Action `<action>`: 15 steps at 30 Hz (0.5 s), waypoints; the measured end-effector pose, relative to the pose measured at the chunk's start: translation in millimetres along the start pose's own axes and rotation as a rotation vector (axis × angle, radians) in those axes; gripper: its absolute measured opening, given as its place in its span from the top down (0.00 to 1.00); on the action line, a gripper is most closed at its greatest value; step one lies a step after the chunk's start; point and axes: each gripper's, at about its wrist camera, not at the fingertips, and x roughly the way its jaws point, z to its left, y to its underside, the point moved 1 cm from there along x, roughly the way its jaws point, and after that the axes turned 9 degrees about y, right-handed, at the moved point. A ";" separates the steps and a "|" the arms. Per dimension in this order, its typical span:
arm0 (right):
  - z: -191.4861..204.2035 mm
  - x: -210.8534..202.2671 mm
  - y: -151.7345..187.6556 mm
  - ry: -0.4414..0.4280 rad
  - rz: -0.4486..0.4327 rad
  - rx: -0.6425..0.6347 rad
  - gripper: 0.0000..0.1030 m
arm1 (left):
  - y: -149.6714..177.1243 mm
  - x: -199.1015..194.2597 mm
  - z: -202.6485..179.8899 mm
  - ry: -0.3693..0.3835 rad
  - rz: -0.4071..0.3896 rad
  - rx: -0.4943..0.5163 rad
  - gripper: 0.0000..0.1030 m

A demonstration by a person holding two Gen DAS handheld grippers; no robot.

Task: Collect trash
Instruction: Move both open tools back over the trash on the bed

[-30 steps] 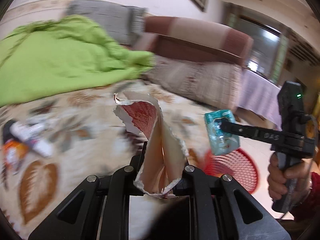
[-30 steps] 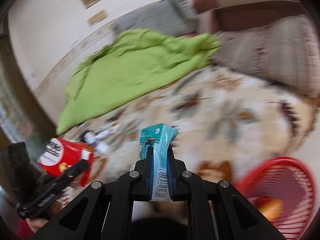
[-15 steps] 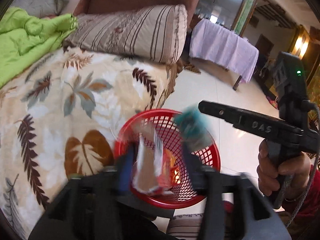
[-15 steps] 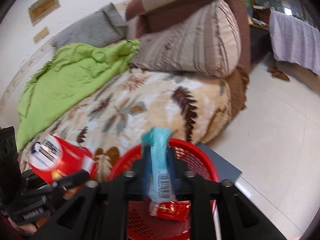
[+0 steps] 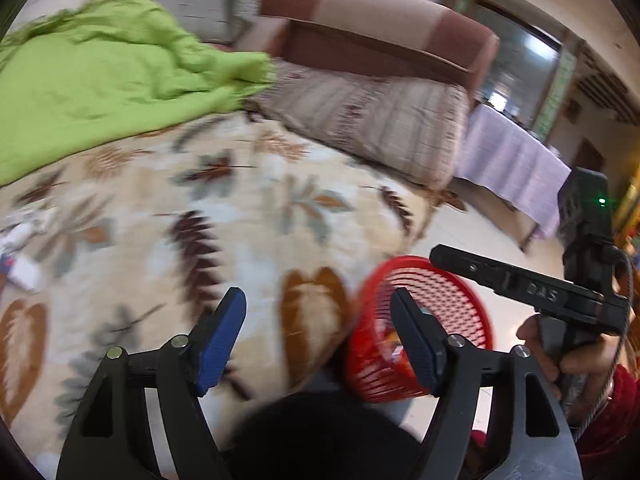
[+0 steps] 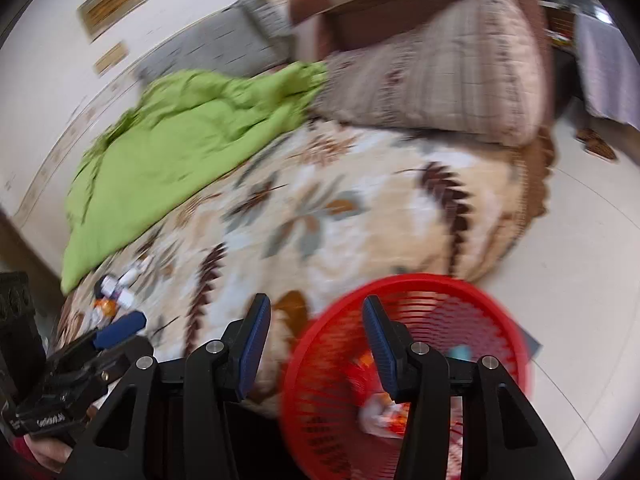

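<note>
From the left wrist we see a bed [image 5: 240, 208] with a leafy cream blanket, a green sheet [image 5: 100, 76] bunched at the far side, and a striped pillow [image 5: 372, 120] by the brown headboard. Our left gripper [image 5: 316, 312] has its blue fingers [image 5: 220, 344] apart and opening wider, with nothing between them. The red basket [image 5: 448, 300] sits on the floor just beside the bed (some trash lies inside, too blurry to name). At the right a hand [image 5: 568, 356] holds the right gripper.

From the right wrist we see the same bed [image 6: 360, 208], green sheet [image 6: 180, 148] and pale floor [image 6: 580, 240]. Our right gripper [image 6: 316, 312] is empty, its fingers [image 6: 252, 344] spreading apart. Below it the red basket [image 6: 460, 292] holds wrappers [image 6: 380, 416]. More trash [image 6: 116, 292] lies on the blanket near the left gripper [image 6: 116, 328].
</note>
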 end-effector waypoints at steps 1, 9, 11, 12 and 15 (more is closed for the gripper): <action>12.1 3.1 1.8 -0.020 0.008 -0.028 0.50 | 1.9 -6.2 9.0 -0.024 -0.007 -0.013 0.28; 105.5 26.7 9.5 -0.139 0.042 -0.223 0.47 | 26.9 -77.0 106.9 -0.249 -0.069 -0.198 0.28; 128.9 34.9 11.2 -0.165 0.053 -0.258 0.45 | 31.4 -94.3 135.2 -0.304 -0.095 -0.251 0.28; 140.1 38.7 12.4 -0.179 0.061 -0.276 0.44 | 34.0 -104.5 151.3 -0.337 -0.114 -0.287 0.28; 171.4 47.6 16.3 -0.211 0.081 -0.324 0.43 | 42.7 -135.3 200.3 -0.465 -0.180 -0.390 0.28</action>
